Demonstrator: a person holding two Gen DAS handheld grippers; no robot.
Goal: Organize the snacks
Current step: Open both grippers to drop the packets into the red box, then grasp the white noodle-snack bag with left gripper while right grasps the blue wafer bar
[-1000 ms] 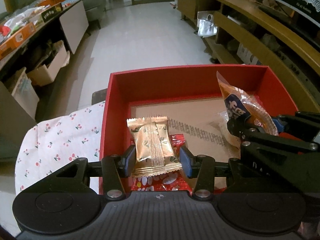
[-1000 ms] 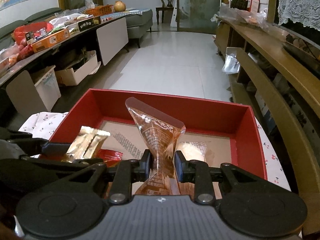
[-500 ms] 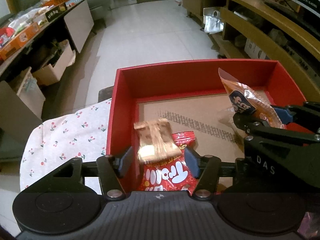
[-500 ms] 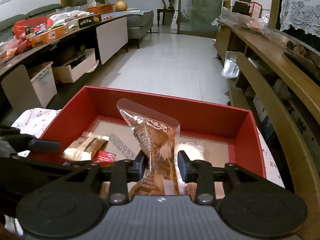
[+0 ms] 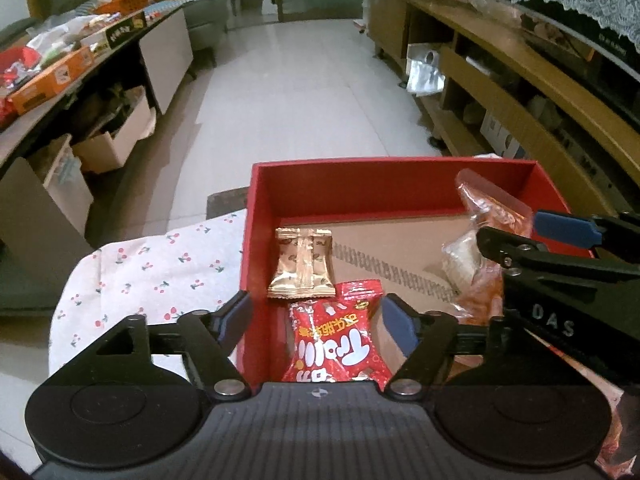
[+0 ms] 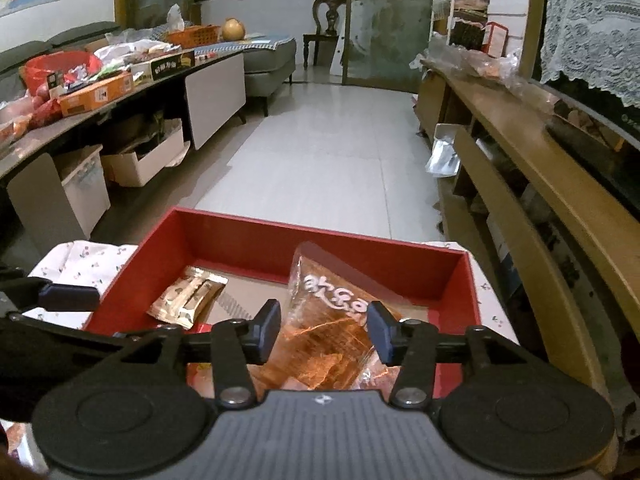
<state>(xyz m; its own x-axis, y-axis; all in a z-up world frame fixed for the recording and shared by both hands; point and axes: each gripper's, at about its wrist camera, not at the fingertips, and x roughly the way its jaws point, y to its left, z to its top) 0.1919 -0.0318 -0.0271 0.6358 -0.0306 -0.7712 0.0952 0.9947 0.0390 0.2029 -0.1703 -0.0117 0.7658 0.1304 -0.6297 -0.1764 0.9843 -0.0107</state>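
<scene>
One red box on a cherry-print cloth. Inside: one gold packet flat by the left wall, one red packet just nearer, one orange bag at the right. Left gripper just opened wide, holding nothing, straddling the box's left wall. Right gripper just opened, bag loose between the jaws.
</scene>
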